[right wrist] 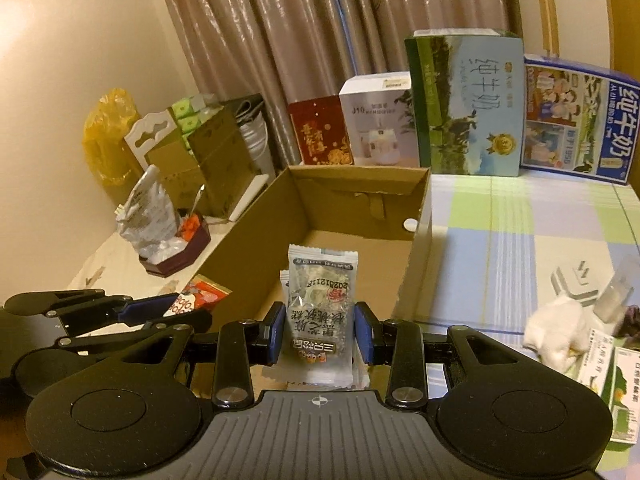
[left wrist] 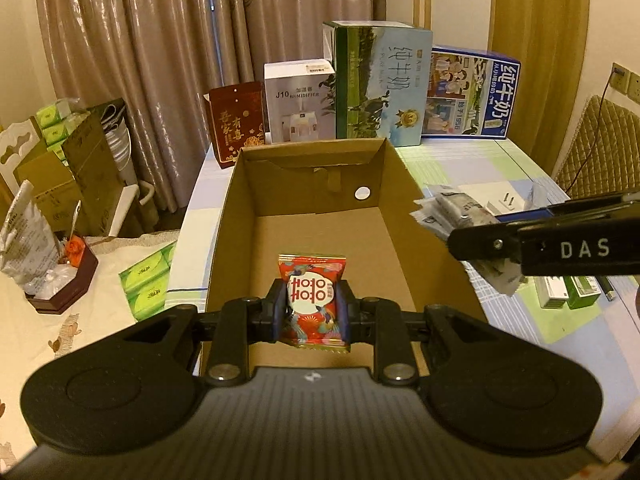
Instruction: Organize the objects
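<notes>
My left gripper (left wrist: 313, 307) is shut on a red snack packet (left wrist: 313, 288) with white characters, held above the near end of an open cardboard box (left wrist: 236, 216). In the left wrist view the right gripper (left wrist: 480, 246) comes in from the right over the box's right wall, carrying grey packets (left wrist: 452, 212). In the right wrist view my right gripper (right wrist: 320, 330) is shut on a small stack of clear grey snack packets (right wrist: 322, 292) above the cardboard box (right wrist: 420, 248). The left gripper (right wrist: 172, 312) with the red packet (right wrist: 200, 294) shows at the lower left there.
Milk cartons (left wrist: 380, 80), a humidifier box (left wrist: 298, 100) and a red box (left wrist: 236, 120) stand behind the cardboard box. A white plug (right wrist: 576, 284), white wrappers (right wrist: 556, 328) and small green boxes (right wrist: 612, 384) lie on the checked cloth (right wrist: 520, 240) to the right. Clutter fills the left side.
</notes>
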`<state>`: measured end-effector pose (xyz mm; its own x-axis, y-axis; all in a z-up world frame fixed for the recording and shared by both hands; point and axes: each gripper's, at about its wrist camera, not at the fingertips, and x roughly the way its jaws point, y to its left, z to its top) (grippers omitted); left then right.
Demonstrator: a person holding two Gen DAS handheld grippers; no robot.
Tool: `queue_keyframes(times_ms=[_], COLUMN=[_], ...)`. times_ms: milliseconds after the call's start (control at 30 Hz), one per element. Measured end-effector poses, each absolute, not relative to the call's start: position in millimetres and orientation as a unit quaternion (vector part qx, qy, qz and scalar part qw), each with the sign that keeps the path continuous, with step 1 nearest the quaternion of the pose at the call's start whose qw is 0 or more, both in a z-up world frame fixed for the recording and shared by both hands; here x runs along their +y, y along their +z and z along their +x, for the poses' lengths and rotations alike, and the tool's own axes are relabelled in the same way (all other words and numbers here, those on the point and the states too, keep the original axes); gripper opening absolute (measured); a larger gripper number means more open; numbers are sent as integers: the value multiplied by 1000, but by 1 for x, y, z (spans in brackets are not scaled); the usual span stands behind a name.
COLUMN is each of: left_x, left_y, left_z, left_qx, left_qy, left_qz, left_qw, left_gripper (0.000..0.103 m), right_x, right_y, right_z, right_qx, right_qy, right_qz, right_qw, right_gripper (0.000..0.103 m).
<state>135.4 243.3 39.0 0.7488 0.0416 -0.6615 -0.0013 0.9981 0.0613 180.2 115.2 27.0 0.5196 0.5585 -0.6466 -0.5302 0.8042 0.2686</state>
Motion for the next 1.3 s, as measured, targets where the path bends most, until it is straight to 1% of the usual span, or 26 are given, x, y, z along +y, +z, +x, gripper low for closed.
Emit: queue_keyframes(times_ms=[300,333,367,400,433,467,500,600,667,767,833,967,1000,1100,1300], left_x=[250,251,252,252,252,253,254,259,261,262,258,248,245,235,209], left_y=[19,17,14,12,11,10,10,12,14,20,26,38,42,50,67], left_z=[156,159,162,164,165,165,165,162,157,146,136,113,106,88,59], left_qx=[359,360,361,361,359,354,351,346,344,339,335,327,324,321,314], left_qy=[3,3,2,5,10,16,17,21,26,27,26,27,27,27,26], left_qz=[22,22,23,23,24,24,23,13,8,-6,-12,-24,-29,-36,-38], left_qw=[933,933,932,932,933,935,936,938,939,940,942,944,945,946,948], left_gripper=[21,21,22,26,38,44,46,46,46,46,51,55,58,61,72], right_x=[119,118,116,113,110,107,103,92,83,64,53,28,23,8,-22], right_y=[9,8,8,9,10,13,16,25,29,37,42,52,54,58,63], right_z=[202,204,207,209,211,212,211,206,199,182,170,141,134,113,76], right_qx=[390,385,383,383,380,376,371,362,357,352,350,343,342,336,319], right_qy=[303,306,306,303,302,303,301,295,292,285,280,270,268,259,241], right_qz=[36,46,58,69,79,84,84,86,94,104,111,118,117,109,76], right_qw=[869,869,869,870,871,872,874,880,882,885,887,892,893,899,914], right_gripper=[34,34,39,41,45,46,47,51,57,62,63,67,68,72,80])
